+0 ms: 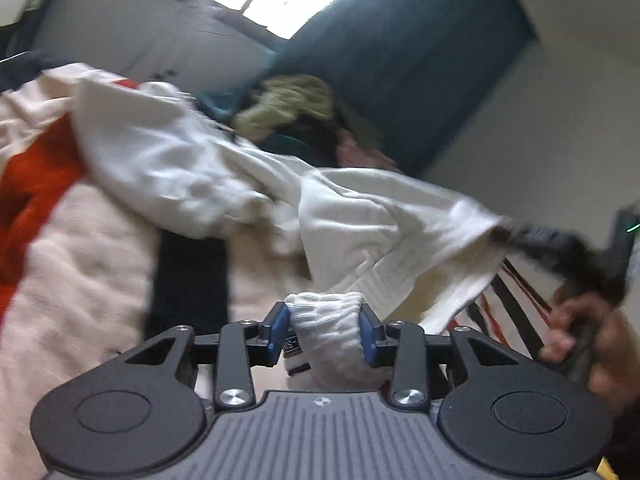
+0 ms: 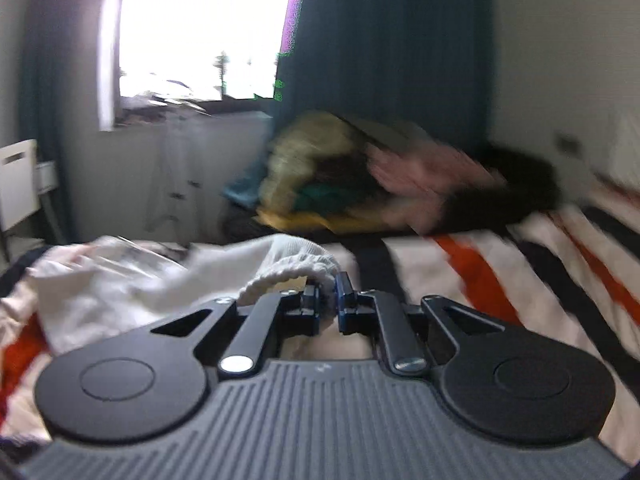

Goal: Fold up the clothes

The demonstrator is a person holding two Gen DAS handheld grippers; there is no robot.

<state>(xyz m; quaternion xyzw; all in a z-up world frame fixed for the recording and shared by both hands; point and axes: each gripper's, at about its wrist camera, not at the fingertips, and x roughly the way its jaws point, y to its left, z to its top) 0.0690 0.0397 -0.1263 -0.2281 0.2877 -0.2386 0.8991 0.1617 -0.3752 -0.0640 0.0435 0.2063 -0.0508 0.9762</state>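
A white garment with a ribbed elastic band lies stretched over the striped bed cover. My left gripper is shut on a bunched ribbed part of it. In the left wrist view the right gripper shows blurred at the far right, holding the garment's other end, with the person's hand behind it. In the right wrist view my right gripper is shut on the garment's ribbed band, and the white cloth trails to the left.
A pile of other clothes, olive, green, yellow, pink and black, sits at the far end of the bed. A dark teal curtain and a bright window are behind it. The orange, black and cream bed cover spreads to the right.
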